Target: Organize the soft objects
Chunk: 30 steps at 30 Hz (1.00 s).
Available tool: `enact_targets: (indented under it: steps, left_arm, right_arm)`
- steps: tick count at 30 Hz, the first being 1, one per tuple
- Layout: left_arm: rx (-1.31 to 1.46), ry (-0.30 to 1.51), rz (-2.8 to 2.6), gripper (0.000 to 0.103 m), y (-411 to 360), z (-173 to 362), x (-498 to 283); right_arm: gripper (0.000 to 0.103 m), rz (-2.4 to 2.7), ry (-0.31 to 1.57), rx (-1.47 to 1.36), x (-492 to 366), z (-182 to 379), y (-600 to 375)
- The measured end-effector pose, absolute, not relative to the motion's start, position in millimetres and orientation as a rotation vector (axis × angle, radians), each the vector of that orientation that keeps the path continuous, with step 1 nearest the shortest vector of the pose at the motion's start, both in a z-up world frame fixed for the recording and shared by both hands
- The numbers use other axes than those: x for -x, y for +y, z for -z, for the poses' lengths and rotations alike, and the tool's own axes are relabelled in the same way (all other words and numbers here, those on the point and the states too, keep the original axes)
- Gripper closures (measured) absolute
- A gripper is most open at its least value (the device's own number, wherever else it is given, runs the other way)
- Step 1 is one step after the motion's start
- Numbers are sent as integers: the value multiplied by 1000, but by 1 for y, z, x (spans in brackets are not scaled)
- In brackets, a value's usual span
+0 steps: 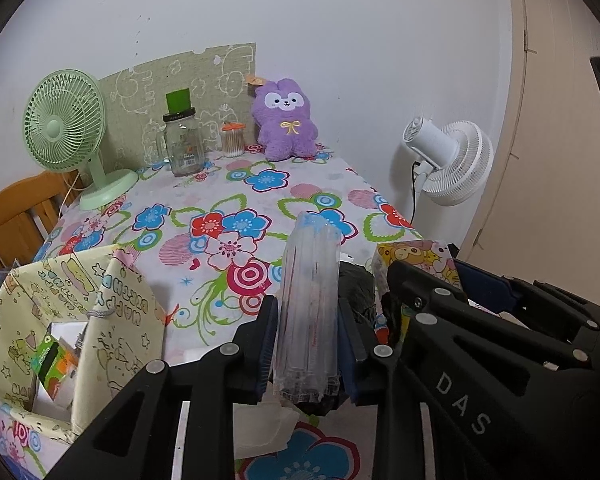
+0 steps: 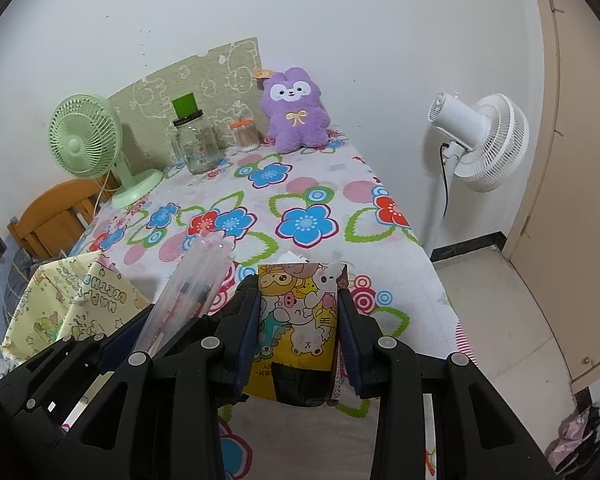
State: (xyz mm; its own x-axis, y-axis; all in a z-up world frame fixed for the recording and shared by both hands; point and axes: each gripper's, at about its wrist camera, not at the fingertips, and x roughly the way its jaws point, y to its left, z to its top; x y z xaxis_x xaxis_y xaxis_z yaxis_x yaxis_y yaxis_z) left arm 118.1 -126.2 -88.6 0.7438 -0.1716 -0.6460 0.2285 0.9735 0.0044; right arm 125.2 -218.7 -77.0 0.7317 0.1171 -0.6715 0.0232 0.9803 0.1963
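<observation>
My left gripper (image 1: 308, 340) is shut on a clear plastic pack of straws (image 1: 310, 300), held upright above the near part of the flowered table. It also shows in the right wrist view (image 2: 188, 304). My right gripper (image 2: 298, 332) is shut on a yellow cartoon-print tissue pack (image 2: 300, 320), just right of the left gripper; the pack also shows in the left wrist view (image 1: 418, 258). A purple plush bunny (image 1: 284, 120) sits at the table's far edge against the wall. A pale yellow "Happy Birthday" paper bag (image 1: 112, 320) stands open at the near left with small boxes inside.
A green desk fan (image 1: 66, 128), a glass jar with a green lid (image 1: 182, 140) and a cotton-swab jar (image 1: 233, 140) stand along the back of the flowered tablecloth (image 1: 260, 200). A white floor fan (image 1: 448, 156) stands to the right. A wooden chair (image 1: 16, 216) is at the left.
</observation>
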Motion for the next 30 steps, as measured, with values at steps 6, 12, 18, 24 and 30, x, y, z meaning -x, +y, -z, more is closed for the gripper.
enact_targets:
  steps: [6,12,18,24,30]
  left_arm:
    - [-84,698,223,74,-120,80,-119]
    - [-74,685,227,72,-112,69,-116]
    - [-75,658,214,73,-103,59,-111]
    - [-48,665,214,72,-92,60,-111]
    - [-21,709,228,59,-90,77,-112]
  right_arm:
    - [63,-63,735,-194,-123,68,-212]
    - [63,-70,712,-181,-122,55,-206]
    - [63,-83,690,-166,-118,44,-196]
    - [63,-94,684,-154,-117,39,-188]
    - [63,-89,715,-160,-112,54,-190]
